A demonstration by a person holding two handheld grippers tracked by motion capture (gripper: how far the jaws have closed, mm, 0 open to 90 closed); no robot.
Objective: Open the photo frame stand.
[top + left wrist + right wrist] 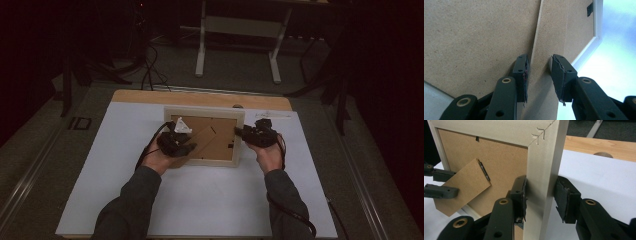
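1. Holding the pale wooden picture frame (pixel 544 157), face down at the middle of the white table (pixel 200 200), your right gripper (pixel 540 197) clamps its right side.
2. Your left gripper (pixel 539 75) straddles the brown fibreboard stand flap (pixel 549 32); one pad touches, so it is not yet gripped.
3. Next, close gently and swing the flap.

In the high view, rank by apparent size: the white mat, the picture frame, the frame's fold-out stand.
1. white mat, covering most of the tabletop.
2. picture frame, lying back-side up on it.
3. fold-out stand, the brown flap on the frame's backing, clearly smallest, though the left gripper hides part of it.
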